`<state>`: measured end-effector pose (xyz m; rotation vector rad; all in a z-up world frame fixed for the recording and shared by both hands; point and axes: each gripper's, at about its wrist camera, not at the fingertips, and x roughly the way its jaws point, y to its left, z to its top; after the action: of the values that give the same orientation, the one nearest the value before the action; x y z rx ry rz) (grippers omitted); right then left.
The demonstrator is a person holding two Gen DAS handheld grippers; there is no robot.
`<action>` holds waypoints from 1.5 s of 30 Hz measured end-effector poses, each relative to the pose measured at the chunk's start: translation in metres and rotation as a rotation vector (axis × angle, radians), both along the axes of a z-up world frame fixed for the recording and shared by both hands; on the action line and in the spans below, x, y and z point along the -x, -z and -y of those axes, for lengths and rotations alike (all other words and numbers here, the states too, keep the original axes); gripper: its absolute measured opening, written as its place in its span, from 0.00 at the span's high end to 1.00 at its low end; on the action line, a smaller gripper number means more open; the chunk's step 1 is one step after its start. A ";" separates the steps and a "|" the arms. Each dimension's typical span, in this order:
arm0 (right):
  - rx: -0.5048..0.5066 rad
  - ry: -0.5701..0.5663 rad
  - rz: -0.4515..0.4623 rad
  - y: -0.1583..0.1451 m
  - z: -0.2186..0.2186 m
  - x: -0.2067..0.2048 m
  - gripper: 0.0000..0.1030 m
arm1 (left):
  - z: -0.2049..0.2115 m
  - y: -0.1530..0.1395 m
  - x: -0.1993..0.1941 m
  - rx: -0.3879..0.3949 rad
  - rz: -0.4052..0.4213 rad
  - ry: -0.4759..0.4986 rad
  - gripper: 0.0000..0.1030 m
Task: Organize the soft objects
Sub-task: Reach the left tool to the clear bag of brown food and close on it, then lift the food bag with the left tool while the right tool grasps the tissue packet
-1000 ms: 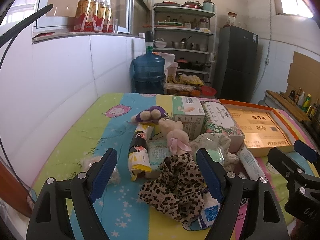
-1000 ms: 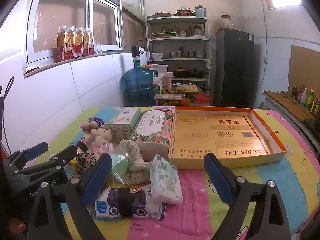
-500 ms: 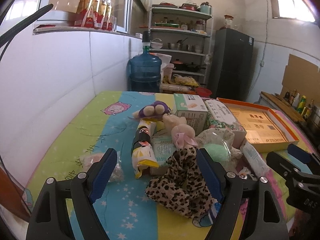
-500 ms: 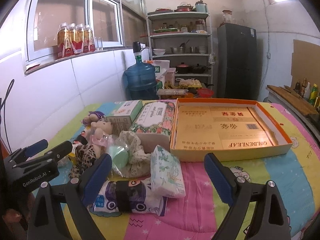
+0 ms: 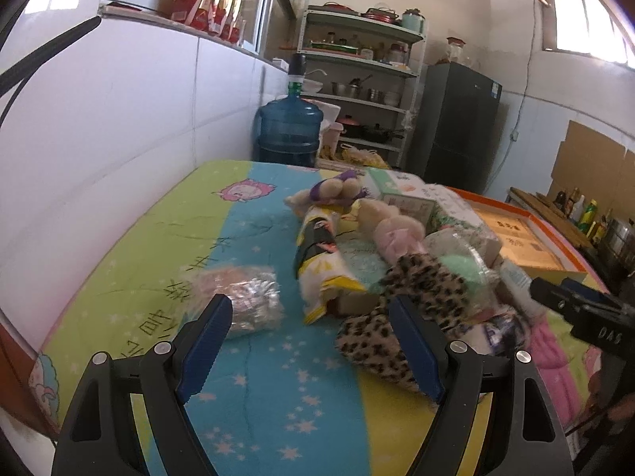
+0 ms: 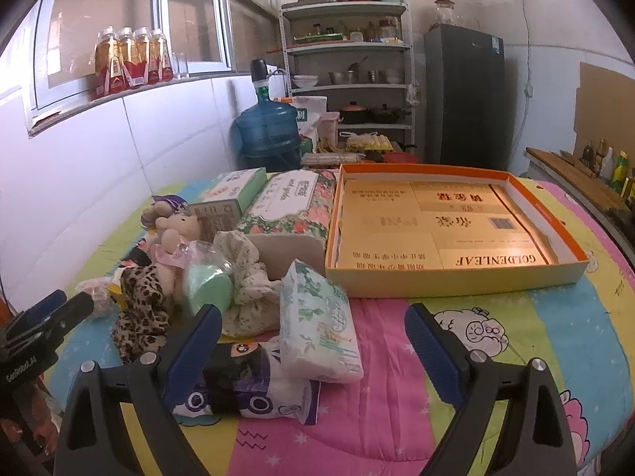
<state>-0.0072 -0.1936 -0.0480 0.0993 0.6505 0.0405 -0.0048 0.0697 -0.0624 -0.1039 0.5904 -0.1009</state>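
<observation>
Surface: worktop (image 6: 555,325) covered by a striped cartoon-print quilt, bands of green, blue, yellow and pink. White tiled wall along one side, with a window ledge carrying a row of orange drink bottles (image 6: 133,57). Beyond the far edge: blue water jug (image 6: 268,133), metal shelf rack (image 6: 349,67) with pots and bowls, dark refrigerator (image 6: 464,95).

Open orange-rimmed cardboard box (image 6: 456,281) lies flat on the worktop, printed inner floor bare. Touching its side, a floral tissue box (image 6: 289,206); beside that, a green-and-white carton (image 6: 230,194).

Soft items are heaped in front of the cartons. Leopard-print cloth (image 5: 420,289) lies crumpled, long axis running from near the left tool up towards the heap. Pink plush toy (image 5: 393,226) lies on the heap above it; purple-and-tan plush (image 5: 337,190) farther back. Yellow-and-black tissue pack (image 5: 317,261) lies with its long axis pointing away from the camera, near end towards the left tool. Clear bag with pinkish contents (image 5: 246,297) sits apart on the green band; left wrist view is motion-blurred. White floral tissue pack (image 6: 317,321) lies long axis roughly front to back, its near end resting on a dark cartoon-print pack (image 6: 246,380) that lies crosswise.

Left tool (image 5: 313,353): jaws wide, nothing between them, above the blue band. Right tool (image 6: 313,353): jaws wide, empty, floral pack between the finger lines.
</observation>
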 end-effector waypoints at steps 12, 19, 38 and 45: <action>-0.001 0.001 -0.023 0.006 -0.001 -0.011 0.09 | -0.039 0.011 -0.030 -0.104 0.009 0.006 0.20; -0.010 0.001 -0.034 0.009 -0.004 -0.017 0.09 | -0.044 0.023 -0.057 -0.073 -0.075 0.041 0.20; -0.055 -0.035 -0.115 0.018 0.007 -0.035 0.62 | -0.034 0.035 -0.070 -0.069 -0.150 0.022 0.33; -0.078 -0.074 -0.100 0.016 0.009 -0.031 0.75 | -0.034 0.032 -0.054 -0.041 -0.134 -0.003 0.33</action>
<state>0.0236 -0.2031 -0.0643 0.1537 0.7521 0.1328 0.0490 0.1038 -0.0944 -0.0724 0.7256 -0.0791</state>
